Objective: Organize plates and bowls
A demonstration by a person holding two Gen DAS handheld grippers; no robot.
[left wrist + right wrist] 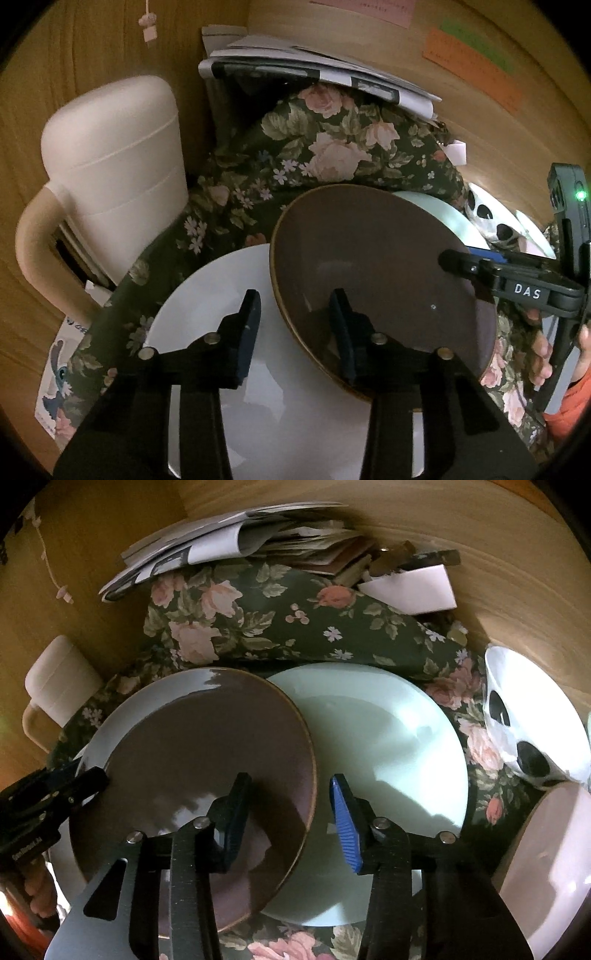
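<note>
A brown plate (369,258) (207,746) lies partly over a white plate (207,295) and a pale green plate (388,738) on a floral cloth (295,147). My left gripper (295,295) straddles the brown plate's left rim: one finger is over the white plate, the other over the brown one. My right gripper (290,777) straddles the opposite rim, with its blue pad over the green plate. At both rims a gap shows between pads and plate. A white bowl with black spots (517,720) stands on the far right.
A cream jug with a handle (110,166) stands at the left by the wooden wall. A stack of papers (295,62) lies behind the cloth. A pinkish-white bowl (546,867) sits at the lower right. A person's hand (539,350) holds the right gripper.
</note>
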